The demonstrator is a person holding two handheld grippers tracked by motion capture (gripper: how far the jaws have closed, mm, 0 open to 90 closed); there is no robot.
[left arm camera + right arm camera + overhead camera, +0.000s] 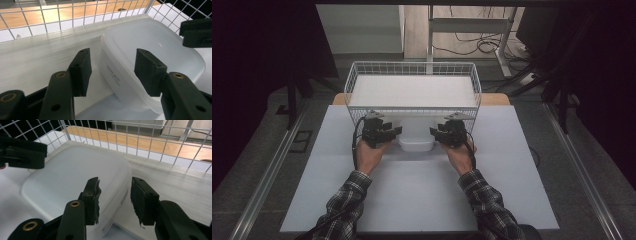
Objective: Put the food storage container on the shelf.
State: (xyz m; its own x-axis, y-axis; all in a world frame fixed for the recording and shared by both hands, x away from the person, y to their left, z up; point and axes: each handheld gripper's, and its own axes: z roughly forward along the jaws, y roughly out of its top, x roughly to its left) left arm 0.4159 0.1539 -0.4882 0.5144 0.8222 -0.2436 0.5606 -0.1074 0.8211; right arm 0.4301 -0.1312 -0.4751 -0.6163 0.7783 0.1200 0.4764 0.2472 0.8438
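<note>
Open fingers [150,72] — container [155,50], print unreadable

The wire basket [412,90] stands just behind the white container [416,142], blocking any way forward. The left claw [394,132] and right claw [436,132] flank the container's ends. The near bench [417,195] lies open between the sleeves.
</note>
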